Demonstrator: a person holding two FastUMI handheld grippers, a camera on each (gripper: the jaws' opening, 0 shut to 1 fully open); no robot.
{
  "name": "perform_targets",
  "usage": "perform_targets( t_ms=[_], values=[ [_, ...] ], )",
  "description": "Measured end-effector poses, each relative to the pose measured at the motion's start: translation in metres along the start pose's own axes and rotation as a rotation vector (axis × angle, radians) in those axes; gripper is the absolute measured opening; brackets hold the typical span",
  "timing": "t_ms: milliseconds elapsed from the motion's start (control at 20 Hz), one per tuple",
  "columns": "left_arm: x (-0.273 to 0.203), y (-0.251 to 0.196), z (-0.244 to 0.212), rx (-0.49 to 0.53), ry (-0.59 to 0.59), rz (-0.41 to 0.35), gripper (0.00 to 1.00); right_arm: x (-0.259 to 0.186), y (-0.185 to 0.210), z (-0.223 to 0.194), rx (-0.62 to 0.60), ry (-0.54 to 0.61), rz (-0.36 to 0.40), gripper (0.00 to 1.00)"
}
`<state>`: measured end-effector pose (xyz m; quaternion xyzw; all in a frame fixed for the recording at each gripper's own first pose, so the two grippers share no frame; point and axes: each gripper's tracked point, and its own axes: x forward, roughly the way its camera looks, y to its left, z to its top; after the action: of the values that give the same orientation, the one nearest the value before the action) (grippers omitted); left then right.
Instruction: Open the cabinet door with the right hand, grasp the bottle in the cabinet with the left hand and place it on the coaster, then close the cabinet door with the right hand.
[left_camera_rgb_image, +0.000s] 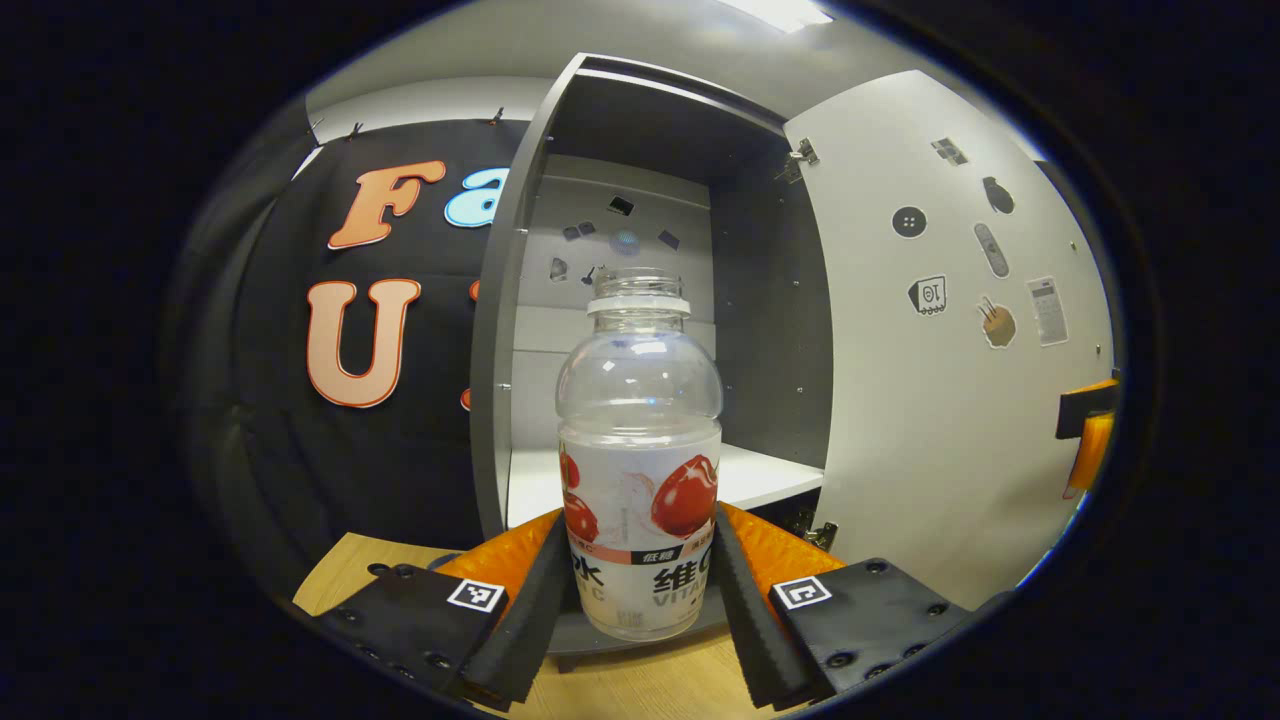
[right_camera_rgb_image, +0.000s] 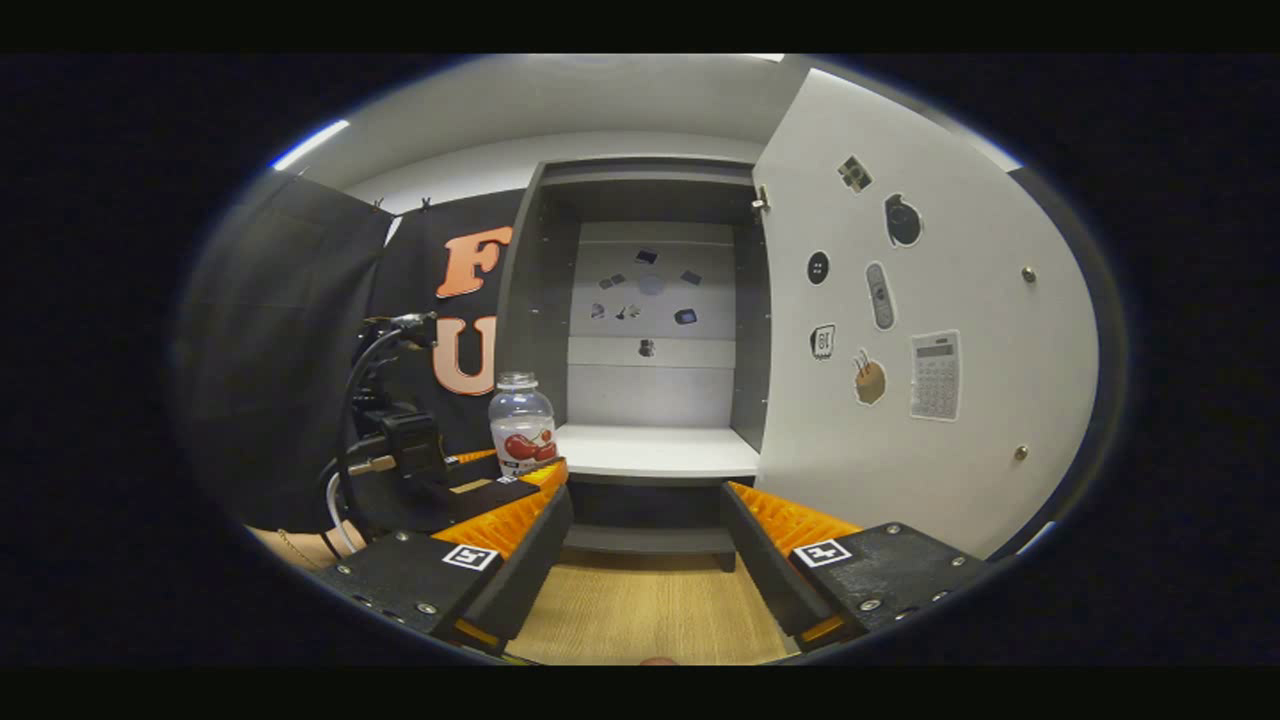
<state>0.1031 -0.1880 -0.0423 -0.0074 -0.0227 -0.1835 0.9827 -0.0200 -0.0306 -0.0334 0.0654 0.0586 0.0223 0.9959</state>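
While the cabinet door (right_camera_rgb_image: 930, 330) stands swung wide to the right, the first step of the task looks done and the second is under way. Going left to right in the right gripper view: the left gripper (right_camera_rgb_image: 520, 468) sits at the left with the bottle (right_camera_rgb_image: 521, 424) standing upright in it, outside the cabinet (right_camera_rgb_image: 540, 300) and just left of its opening; next comes the bare white shelf (right_camera_rgb_image: 655, 450); then the open door with its stickers. The right gripper (right_camera_rgb_image: 645, 530) has its fingers spread apart with nothing between them, aimed at the shelf over the wooden worktop (right_camera_rgb_image: 640, 610).

In the left gripper view, the left gripper (left_camera_rgb_image: 637, 575) is clamped on the lower, labelled part of the bottle (left_camera_rgb_image: 640, 450), both fingers pressing its sides. The bottle is clear, uncapped and looks empty. Behind it are the cabinet's left wall (left_camera_rgb_image: 495, 380), the shelf (left_camera_rgb_image: 760, 478) and, at right, the door (left_camera_rgb_image: 930, 400). The bottle's base appears to hang above the worktop (left_camera_rgb_image: 620, 690).

Judging by this, the bottle is out of the cabinet but not yet set down; I cannot pick out the coaster with any certainty. Placing the bottle on it is left, and then the right gripper has to push the door closed.
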Motion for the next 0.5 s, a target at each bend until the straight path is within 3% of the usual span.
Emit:
perform_targets(
  t_ms=[250, 500],
  values=[
    [-0.047, 0.023, -0.045, -0.011, 0.068, -0.022, 0.83, -0.007, 0.041, -0.018, 0.01, 0.042, -0.017, 0.92],
    [-0.086, 0.049, -0.085, -0.017, 0.043, -0.035, 0.82, -0.025, 0.063, -0.039, 0.001, 0.079, -0.092, 0.92]
  ],
)
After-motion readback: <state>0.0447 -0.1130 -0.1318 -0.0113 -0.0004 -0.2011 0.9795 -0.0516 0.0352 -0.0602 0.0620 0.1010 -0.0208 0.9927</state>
